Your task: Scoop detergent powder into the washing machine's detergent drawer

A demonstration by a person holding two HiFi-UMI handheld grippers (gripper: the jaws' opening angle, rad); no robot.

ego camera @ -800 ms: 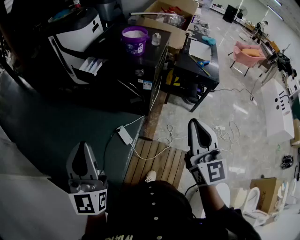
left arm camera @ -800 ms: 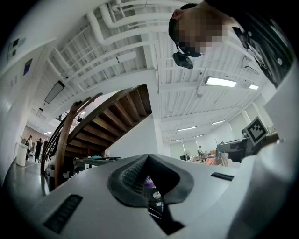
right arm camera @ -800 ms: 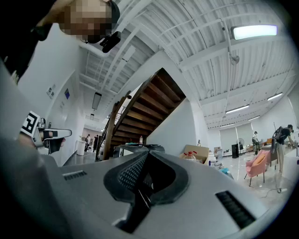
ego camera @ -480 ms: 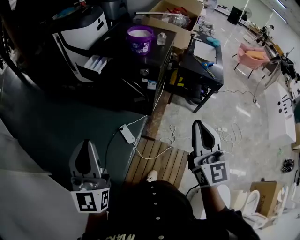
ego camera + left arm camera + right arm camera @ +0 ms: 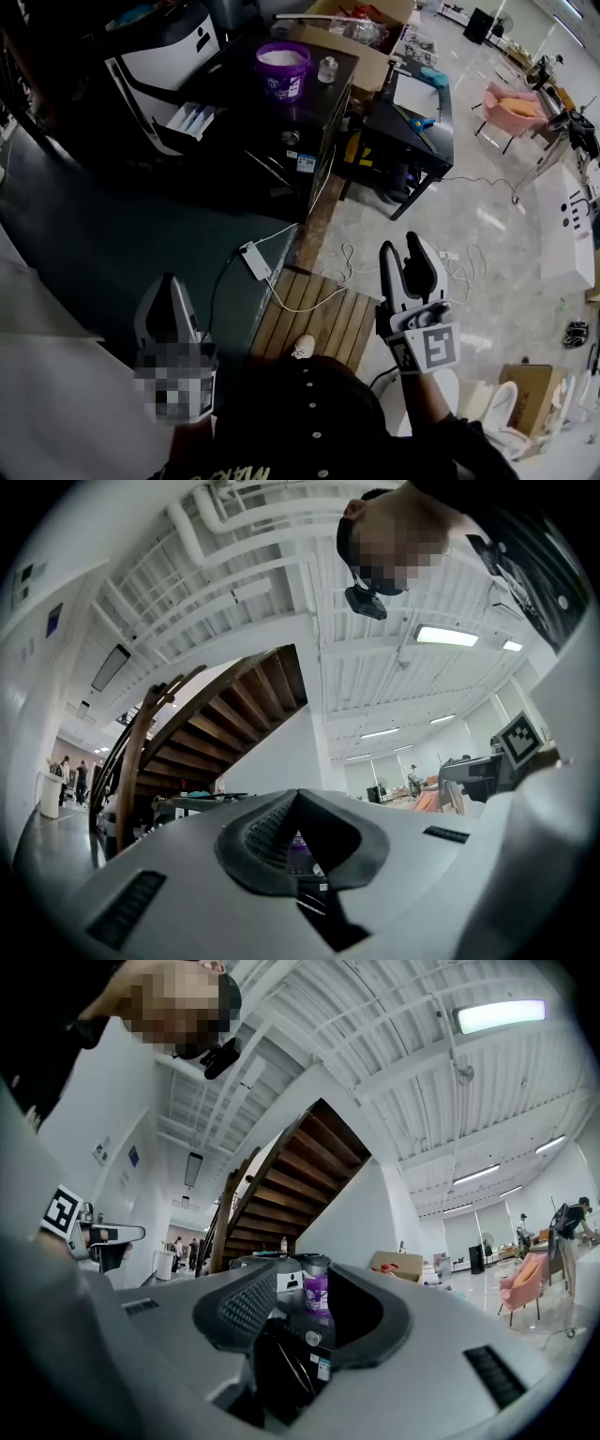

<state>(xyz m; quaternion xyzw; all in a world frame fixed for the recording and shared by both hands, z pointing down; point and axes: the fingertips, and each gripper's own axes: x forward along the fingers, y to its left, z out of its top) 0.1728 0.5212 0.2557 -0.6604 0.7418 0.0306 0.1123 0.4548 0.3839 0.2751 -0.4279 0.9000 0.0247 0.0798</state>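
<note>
The purple detergent tub [image 5: 283,70] is seen near the far edge of the dark surface [image 5: 246,96], with a small jar [image 5: 327,68] just beside it toward the right edge. The washing machine's drawer [image 5: 192,119] is found pulled out by the surface's left edge. The left gripper [image 5: 170,281] is closed and empty. The right gripper [image 5: 403,246] is spread wide with nothing gripped.

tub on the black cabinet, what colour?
Purple. The tub shows best in the head view.
</note>
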